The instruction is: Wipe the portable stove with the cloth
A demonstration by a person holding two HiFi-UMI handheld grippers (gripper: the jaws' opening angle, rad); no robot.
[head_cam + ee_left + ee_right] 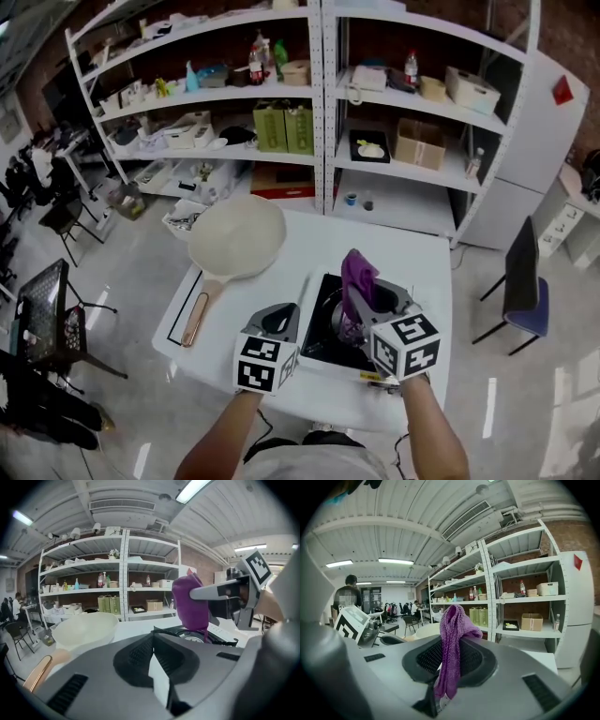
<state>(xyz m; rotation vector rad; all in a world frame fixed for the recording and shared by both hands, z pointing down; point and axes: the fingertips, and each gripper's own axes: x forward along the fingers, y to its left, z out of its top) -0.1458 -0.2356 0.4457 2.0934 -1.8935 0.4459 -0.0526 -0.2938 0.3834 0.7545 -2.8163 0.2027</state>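
Note:
The black portable stove (pixel 322 336) sits on the white table (pixel 309 239), near its front edge. A purple cloth (pixel 357 279) hangs over the stove, pinched in my right gripper (pixel 367 300), which is shut on it. In the right gripper view the cloth (pixel 452 634) sticks up between the jaws and drapes down. My left gripper (pixel 278 323) hovers just left of the stove, jaws together and empty. Its own view looks past the left gripper (pixel 156 641) to the stove (pixel 185 633), the cloth (pixel 190 604) and the right gripper's finger (pixel 211 591).
A large white pan (pixel 236 236) with a wooden handle lies at the table's left. White shelving (pixel 323 112) stands behind the table. A blue chair (pixel 523 286) is at the right, a black chair (pixel 42 314) at the left. A person (pixel 347 595) stands far off.

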